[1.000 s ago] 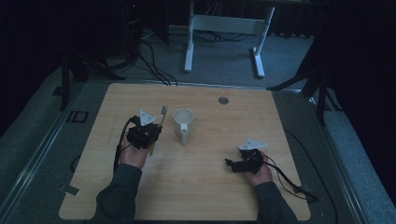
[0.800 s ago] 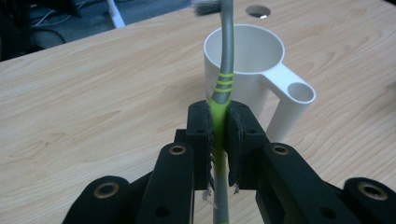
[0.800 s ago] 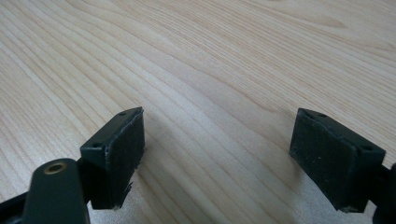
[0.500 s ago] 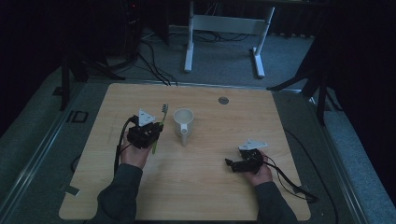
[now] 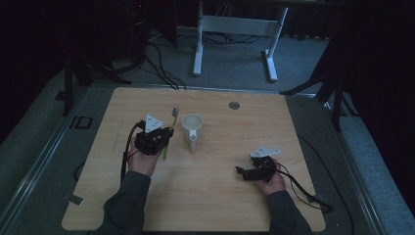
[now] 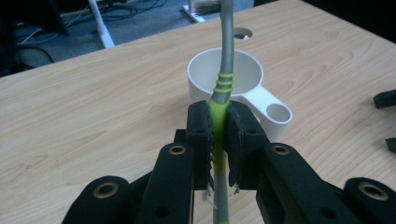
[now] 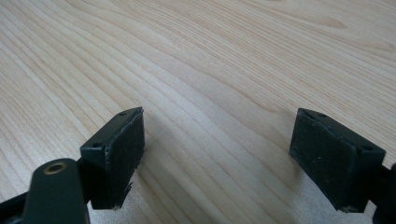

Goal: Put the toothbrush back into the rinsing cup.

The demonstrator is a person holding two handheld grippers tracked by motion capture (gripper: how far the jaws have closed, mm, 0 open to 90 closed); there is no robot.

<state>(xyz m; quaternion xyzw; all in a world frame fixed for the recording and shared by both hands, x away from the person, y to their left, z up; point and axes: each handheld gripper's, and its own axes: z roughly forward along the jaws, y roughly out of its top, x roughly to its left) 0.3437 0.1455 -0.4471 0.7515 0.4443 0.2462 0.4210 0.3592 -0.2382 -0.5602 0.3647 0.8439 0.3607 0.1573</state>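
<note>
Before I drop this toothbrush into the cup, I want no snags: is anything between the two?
Nothing visible. The left claw is shut on the toothbrush, whose head points over the open white cup; the table between them is bare, and the right claw rests apart.

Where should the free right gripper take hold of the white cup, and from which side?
Best guess: grip the cup by its flat handle, which juts out toward the person. Come in from the near side with the open right gripper and close on the handle's edges. The round bowl looks too wide, and the left gripper holds the toothbrush close beside it.
</note>
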